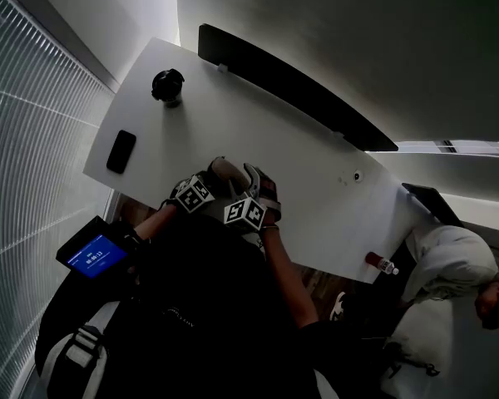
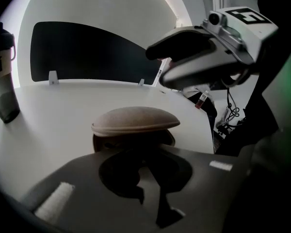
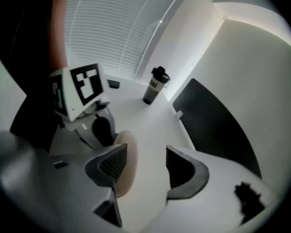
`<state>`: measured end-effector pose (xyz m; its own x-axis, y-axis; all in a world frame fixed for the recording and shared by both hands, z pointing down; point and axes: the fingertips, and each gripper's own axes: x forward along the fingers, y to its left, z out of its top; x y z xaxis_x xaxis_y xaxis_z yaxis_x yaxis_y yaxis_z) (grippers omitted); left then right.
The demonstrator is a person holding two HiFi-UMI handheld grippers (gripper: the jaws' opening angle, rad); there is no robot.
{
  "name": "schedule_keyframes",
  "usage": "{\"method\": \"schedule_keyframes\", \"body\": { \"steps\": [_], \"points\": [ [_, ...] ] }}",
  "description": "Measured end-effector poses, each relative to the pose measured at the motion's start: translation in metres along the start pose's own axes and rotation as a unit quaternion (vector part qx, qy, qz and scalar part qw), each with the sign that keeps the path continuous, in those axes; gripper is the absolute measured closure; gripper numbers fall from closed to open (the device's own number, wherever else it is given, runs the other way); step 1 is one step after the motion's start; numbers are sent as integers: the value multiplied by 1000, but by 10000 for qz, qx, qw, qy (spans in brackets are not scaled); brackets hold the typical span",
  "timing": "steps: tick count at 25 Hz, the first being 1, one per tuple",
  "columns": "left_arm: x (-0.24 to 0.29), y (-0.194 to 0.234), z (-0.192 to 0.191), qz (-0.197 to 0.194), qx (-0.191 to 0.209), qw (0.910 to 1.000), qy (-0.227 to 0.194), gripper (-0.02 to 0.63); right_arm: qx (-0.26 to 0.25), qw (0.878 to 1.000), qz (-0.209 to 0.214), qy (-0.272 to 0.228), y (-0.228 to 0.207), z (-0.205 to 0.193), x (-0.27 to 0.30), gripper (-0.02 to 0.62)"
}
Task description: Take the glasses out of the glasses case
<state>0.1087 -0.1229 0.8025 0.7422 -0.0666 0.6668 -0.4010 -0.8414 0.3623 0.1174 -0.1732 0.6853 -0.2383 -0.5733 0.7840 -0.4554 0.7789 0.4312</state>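
A: Where is the glasses case (image 2: 136, 119) found?

B: It is laid flat on the white desk (image 1: 274, 140), close to the near edge, with both grippers gathered at it. Its beige upper shell is seen sitting slightly above a dark lower half.

A: How are the fingers of the left gripper (image 2: 144, 160) set?

B: They are drawn almost together, with only a thin slit between them. Their tips are set against the dark lower half of the case, under the beige shell. Whether the rim is actually pinched cannot be made out, as that spot is lost in shadow.

A: And the right gripper (image 3: 146, 152)?

B: It is held above the case, and its fingers (image 3: 109, 166) are spread wide with nothing gripped. Bare desk is seen between them. The case is placed under and just outside the finger nearer the left gripper, so that only its long edge is shown in the gap.

A: What else is carried by the desk?

B: A travel mug (image 3: 155, 85) is stood upright near the far corner. A dark phone (image 1: 121, 151) is laid by the edge next to the blinds (image 1: 21, 156). Both are well apart from the case. A dark divider panel (image 2: 87, 52) is fixed along the far side.
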Motion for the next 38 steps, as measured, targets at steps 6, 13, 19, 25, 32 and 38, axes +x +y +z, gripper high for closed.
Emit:
{"method": "schedule_keyframes", "body": {
  "steps": [6, 13, 19, 25, 32, 38],
  "points": [
    [-3, -3, 1, -1, -95, 9999, -34, 572, -452, 9965, 418, 569, 55, -14, 26, 333],
    [5, -2, 0, -36, -17, 10000, -23, 572, -305, 9965, 83, 768, 23, -31, 35, 333],
    [-1, -3, 6, -16, -7, 10000, -94, 572, -107, 9967, -94, 801, -23, -42, 39, 333],
    [-1, -2, 1, 6, -35, 10000, -28, 572, 130, 9946, 227, 1002, -44, -69, 71, 333],
    [9, 0, 1, -71, 46, 9999, -75, 584, 499, 9876, 512, 1397, -52, -110, 98, 333],
    [-2, 0, 0, -115, -42, 9999, -118, 571, 817, 9909, 497, 950, -39, -82, 70, 333]
  ]
}}
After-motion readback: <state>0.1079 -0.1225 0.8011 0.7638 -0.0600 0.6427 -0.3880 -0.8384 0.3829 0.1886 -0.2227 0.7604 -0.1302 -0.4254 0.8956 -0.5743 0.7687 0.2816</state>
